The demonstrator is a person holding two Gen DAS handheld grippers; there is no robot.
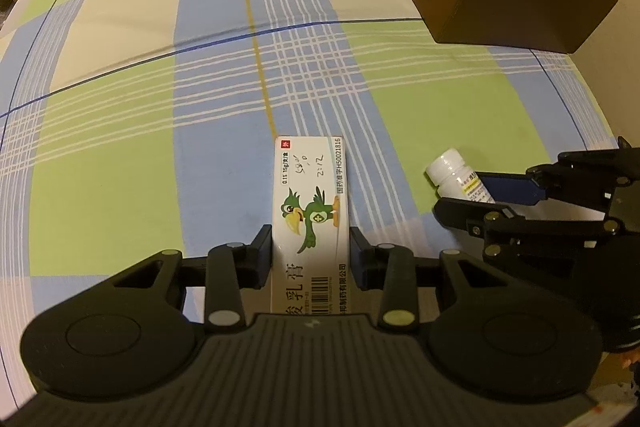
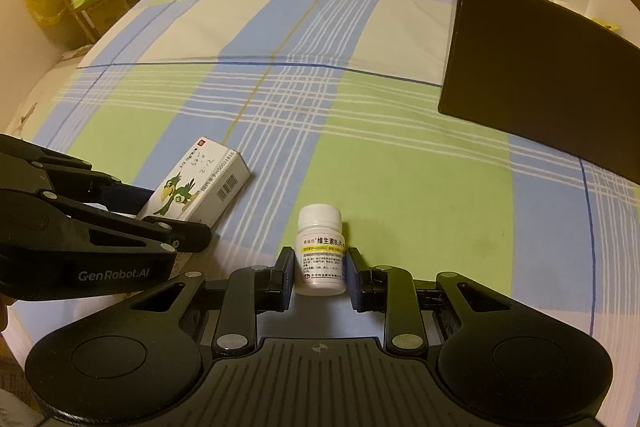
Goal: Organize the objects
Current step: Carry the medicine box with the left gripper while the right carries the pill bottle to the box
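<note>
Left tongs (image 1: 311, 255): pads set flush against both long sides of the ointment box (image 1: 310, 211), pinching it near its middle; box lying flat on the checked surface (image 1: 120, 147), parrot picture face up, far end reaching out ahead of the fingertips.
Ointment box, seen from the right wrist: white carton at an angle on the surface (image 2: 400, 167), near end tucked between the left tongs' dark fingers (image 2: 176, 239), just left of the pill bottle (image 2: 321, 251) and apart from it.
Right tongs (image 2: 319, 277): spread slightly wider than the bottle, one blue pad on each side of its label, slim gaps visible; not clamped.
Pill bottle: small, white, capped, label up, lying between the right tongs with the cap pointing away; in the left wrist view (image 1: 460, 179), cap clear of the fingertips.
Dark box (image 2: 532, 99): open-topped, far right on the surface, well apart from both items.
</note>
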